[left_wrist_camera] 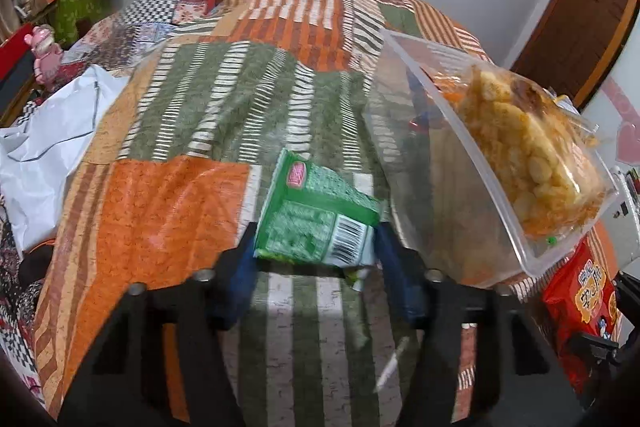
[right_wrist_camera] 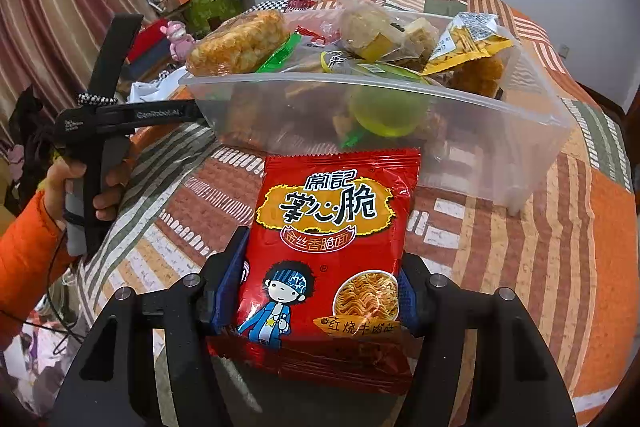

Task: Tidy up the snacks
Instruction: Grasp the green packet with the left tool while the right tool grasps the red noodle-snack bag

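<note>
Patchwork cloth [left_wrist_camera: 168,211] covers the table under a clear tub [right_wrist_camera: 520,123] heaped with snacks. Left gripper [left_wrist_camera: 316,247] is clamped on a green packet [left_wrist_camera: 316,219] beside the tub; right gripper [right_wrist_camera: 320,287] pinches a red noodle packet [right_wrist_camera: 328,247] just before it.

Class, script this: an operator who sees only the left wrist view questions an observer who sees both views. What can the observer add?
Operator: My left claw holds a green packet. Is the right claw loaded?
Observer: Yes, the right claw grips a red noodle packet, just outside the clear tub's near wall.
Operator: I see only a puffed snack bag in that tub. Anything else?
Observer: A yellow packet sits on top of the pile, among other snacks.
</note>
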Tool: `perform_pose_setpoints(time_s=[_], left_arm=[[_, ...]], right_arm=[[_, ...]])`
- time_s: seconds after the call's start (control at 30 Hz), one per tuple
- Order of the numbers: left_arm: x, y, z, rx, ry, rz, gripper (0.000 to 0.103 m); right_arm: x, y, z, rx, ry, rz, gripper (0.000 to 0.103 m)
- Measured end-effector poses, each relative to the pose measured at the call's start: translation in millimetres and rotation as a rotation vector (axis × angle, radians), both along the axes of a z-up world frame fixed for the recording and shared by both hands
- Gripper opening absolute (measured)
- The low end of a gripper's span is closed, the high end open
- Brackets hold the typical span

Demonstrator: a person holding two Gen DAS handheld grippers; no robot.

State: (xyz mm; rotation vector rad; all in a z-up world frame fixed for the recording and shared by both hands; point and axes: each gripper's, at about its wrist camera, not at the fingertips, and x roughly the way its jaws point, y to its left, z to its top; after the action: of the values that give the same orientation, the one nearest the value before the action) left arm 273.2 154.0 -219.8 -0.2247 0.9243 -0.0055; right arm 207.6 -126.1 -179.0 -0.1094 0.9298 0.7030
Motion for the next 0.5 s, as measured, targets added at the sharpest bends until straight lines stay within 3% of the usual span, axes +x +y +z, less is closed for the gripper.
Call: perform_pose_setpoints(time_s=[0.23,0.3,0.5], left_arm=[[-13,-1,11,0.057,-0.045,0.039,0.033],[-18,-3,13,0.074,-0.045,0.038,0.022],[-43,-9,25,0.142,-0.081,0.038,0.022]], right_arm=[[-2,-10,7,0.028,-0.009,-0.032,0.059],[-5,-13,11,0.035,-0.018,-0.04,0.059],[-13,-24,24,0.056,-0.058,-0.071,0.059]])
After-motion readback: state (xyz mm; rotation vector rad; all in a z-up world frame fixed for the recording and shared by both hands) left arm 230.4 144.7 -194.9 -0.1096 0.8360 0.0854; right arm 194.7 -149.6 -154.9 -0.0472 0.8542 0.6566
